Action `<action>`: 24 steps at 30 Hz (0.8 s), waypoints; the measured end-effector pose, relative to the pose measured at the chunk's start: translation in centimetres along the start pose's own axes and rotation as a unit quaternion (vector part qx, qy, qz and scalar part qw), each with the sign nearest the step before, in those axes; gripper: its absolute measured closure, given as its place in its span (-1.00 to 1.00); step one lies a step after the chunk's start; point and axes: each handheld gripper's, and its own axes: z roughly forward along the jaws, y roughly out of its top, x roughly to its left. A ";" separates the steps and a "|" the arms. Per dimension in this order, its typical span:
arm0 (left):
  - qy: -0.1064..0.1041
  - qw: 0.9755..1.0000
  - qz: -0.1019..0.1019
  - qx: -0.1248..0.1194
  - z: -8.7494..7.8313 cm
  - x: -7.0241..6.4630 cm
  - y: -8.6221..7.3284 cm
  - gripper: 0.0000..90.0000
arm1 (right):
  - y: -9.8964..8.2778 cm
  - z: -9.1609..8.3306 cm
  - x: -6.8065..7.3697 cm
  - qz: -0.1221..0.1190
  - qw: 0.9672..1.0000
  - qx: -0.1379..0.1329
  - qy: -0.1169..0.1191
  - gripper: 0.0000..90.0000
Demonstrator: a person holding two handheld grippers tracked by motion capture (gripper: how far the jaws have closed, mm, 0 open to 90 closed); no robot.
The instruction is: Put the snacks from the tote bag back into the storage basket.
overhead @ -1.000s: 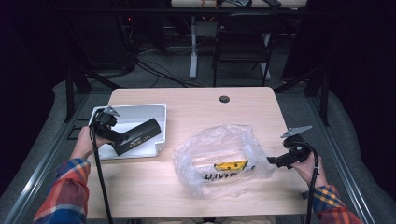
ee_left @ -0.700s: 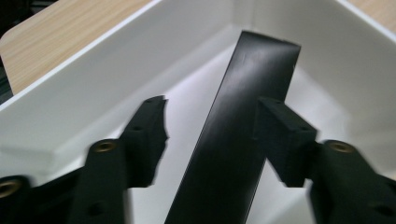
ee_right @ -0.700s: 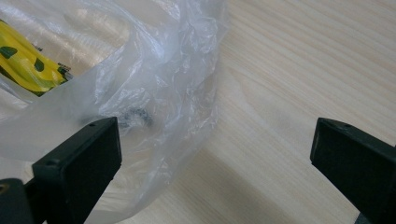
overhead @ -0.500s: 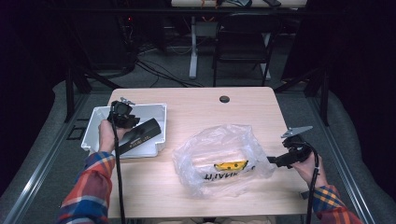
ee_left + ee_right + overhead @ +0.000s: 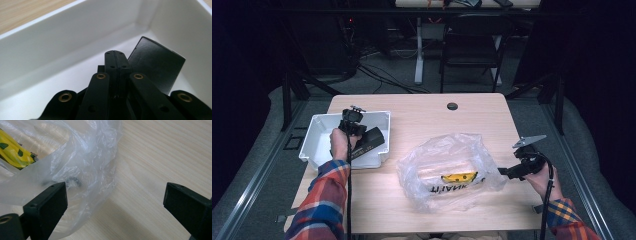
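Two grippers are mine here, one in each hand, and I take them from left to right. Near the left edge of the pale wooden table (image 5: 422, 112) stands the white rectangular plastic bin (image 5: 314, 137), and my left gripper (image 5: 351, 121) hangs over it with its jaws having just closed flat against each other, nothing between them. Just beside their tips, the black rectangular cardboard box (image 5: 156, 63) lies tilted inside the bin, leaning toward its right wall. I judge that box as placed and let go. Further right, in the middle of the table toward its near edge, lies the crumpled clear plastic bag (image 5: 449, 167) with black lettering and a yellow packet (image 5: 459, 177) inside. My right gripper (image 5: 116, 205) rests at the bag's right end with its jaws spread wide; the left jaw lies against the film, the right jaw stands well apart over bare wood, so nothing is pinched. What could go wrong, I think: if I close there, the thin film may slip out or I may catch a single loose fold, and the bag would drag rather than open. On the left, a careless pull away could clip the leaning box and tip it.
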 end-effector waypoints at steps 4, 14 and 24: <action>-0.008 1.000 0.006 0.008 0.2 -0.2 0.1 1.00 | 0.0 0.0 0.0 0.000 1.000 0.000 -0.001 -0.90; -0.043 0.998 0.032 0.029 0.1 -1.1 -0.1 1.00 | 0.0 -0.1 -0.1 0.000 1.000 0.001 -0.002 -0.90; -0.060 0.997 0.044 0.037 -0.2 -1.4 -0.7 1.00 | 0.0 -0.1 -0.1 0.003 1.000 -0.005 -0.005 -0.90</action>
